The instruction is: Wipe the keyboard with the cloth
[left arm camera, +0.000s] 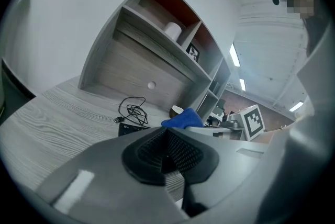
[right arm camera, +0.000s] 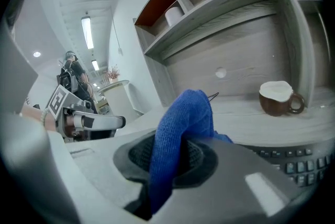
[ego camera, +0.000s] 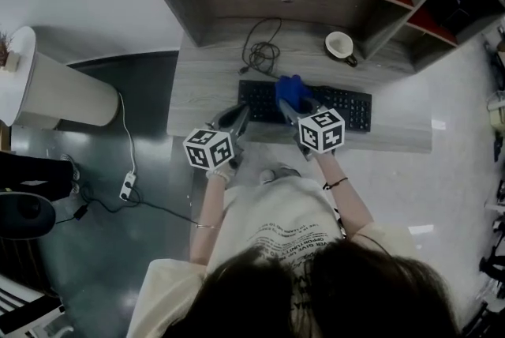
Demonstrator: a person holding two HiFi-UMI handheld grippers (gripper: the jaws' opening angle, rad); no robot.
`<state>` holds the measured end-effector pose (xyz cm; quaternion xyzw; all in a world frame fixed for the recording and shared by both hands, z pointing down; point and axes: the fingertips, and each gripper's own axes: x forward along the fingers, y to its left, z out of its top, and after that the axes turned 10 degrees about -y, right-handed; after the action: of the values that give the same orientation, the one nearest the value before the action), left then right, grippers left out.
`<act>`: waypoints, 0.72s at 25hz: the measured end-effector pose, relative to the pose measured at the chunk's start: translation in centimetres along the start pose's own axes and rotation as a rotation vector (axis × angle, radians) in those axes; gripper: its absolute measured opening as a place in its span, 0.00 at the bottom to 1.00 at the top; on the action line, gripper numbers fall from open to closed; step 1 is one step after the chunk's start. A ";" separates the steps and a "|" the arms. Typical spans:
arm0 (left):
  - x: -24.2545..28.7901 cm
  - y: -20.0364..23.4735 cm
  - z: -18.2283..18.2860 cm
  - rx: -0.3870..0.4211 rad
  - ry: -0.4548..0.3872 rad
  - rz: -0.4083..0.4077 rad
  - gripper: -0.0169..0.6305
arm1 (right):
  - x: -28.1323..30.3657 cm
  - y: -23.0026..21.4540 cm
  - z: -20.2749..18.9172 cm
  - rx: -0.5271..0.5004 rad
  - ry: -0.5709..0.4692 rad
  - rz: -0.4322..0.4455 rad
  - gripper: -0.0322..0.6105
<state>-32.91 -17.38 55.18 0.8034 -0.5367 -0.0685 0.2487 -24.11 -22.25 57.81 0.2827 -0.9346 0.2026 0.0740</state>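
Right claw (right arm camera: pixel 170 165) pinches the soft blue woven cloth (right arm camera: pixel 183 113) by a bunched fold, its limp bulk rising ahead of the claw over the black keyboard (ego camera: pixel 347 109) below; judged light, pliable, best held mid-fold; left claw (left arm camera: pixel 166 157) pressed together, empty, alongside

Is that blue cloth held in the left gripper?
No, the right gripper pinches the blue cloth between its jaws; the left gripper is shut and empty.

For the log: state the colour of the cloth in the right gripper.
Blue cloth; clearest in the right gripper view.
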 end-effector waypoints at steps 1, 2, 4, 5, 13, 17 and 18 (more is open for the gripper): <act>-0.1 0.1 0.1 -0.002 -0.003 0.007 0.01 | 0.2 0.2 0.0 0.002 0.003 0.009 0.14; -0.1 0.3 0.2 -0.004 -0.006 0.013 0.01 | 0.3 0.4 0.0 0.004 0.007 0.018 0.14; -0.3 0.6 0.6 -0.007 -0.017 0.028 0.01 | 0.7 0.9 0.0 0.003 0.017 0.037 0.14; -0.4 0.7 0.9 -0.008 -0.024 0.036 0.01 | 0.8 1.1 0.0 0.003 0.022 0.046 0.14; -1.8 2.3 1.5 -0.022 -0.051 0.099 0.01 | 2.6 2.7 0.0 0.012 0.049 0.102 0.14; -2.4 2.9 1.7 -0.022 -0.055 0.112 0.01 | 3.4 3.4 0.0 0.022 0.054 0.115 0.14; -2.5 3.0 1.7 -0.023 -0.056 0.114 0.01 | 3.5 3.5 0.0 0.023 0.056 0.117 0.14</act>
<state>-37.06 -16.60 54.69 0.7663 -0.5875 -0.0826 0.2466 -28.99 -21.35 57.52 0.2226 -0.9448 0.2252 0.0846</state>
